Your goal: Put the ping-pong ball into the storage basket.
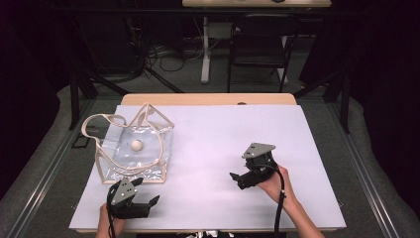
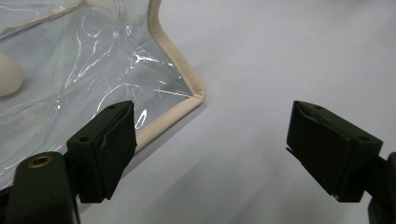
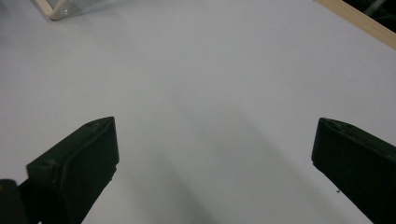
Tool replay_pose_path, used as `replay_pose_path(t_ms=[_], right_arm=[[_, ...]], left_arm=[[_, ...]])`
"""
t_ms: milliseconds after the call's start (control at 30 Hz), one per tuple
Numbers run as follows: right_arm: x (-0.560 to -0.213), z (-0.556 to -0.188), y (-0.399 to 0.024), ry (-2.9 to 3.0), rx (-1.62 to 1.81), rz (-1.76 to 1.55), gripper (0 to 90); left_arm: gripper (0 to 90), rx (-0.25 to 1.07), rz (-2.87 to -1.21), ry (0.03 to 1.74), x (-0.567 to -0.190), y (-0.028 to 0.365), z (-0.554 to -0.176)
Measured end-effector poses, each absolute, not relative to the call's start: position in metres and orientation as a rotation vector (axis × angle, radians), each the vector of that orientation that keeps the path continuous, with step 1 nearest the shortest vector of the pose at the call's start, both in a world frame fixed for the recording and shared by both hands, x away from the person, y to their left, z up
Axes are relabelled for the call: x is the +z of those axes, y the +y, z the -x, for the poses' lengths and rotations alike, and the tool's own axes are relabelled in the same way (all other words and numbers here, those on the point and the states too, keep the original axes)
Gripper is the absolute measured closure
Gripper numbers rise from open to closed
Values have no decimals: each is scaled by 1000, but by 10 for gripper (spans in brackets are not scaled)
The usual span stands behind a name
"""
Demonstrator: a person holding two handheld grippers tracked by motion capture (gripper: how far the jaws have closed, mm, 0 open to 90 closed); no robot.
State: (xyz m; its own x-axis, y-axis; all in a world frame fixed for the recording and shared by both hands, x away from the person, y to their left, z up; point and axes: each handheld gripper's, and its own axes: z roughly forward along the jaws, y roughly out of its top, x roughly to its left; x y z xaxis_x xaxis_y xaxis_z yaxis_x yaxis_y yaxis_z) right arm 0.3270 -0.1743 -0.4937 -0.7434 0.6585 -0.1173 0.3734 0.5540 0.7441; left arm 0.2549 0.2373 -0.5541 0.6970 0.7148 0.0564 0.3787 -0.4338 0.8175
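The clear plastic tote bag with beige trim and handles (image 1: 132, 148) lies flat at the white surface's (image 1: 213, 148) left, a small cream ball (image 1: 136, 145) seemingly inside. The left gripper (image 1: 148, 202) waits near its front corner, fingers spread, probably to pinch the trim; the right gripper (image 1: 236, 177), fingers also spread, rests well apart.

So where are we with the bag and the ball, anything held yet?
The white ball already sits inside the clear bag, which lies on the table. Nothing is held: the left gripper is open beside the bag's near corner, the right gripper open over bare tabletop. Any handling of the bag remains.
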Motion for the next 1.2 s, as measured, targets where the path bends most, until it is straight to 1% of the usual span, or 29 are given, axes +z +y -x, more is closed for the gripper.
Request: replay_pose_path(t_ms=[1200], right_arm=[[-538,-282,-212,2315,1055,-921,1]], left_arm=[[164,512,-2069,839,-554,238,-254]])
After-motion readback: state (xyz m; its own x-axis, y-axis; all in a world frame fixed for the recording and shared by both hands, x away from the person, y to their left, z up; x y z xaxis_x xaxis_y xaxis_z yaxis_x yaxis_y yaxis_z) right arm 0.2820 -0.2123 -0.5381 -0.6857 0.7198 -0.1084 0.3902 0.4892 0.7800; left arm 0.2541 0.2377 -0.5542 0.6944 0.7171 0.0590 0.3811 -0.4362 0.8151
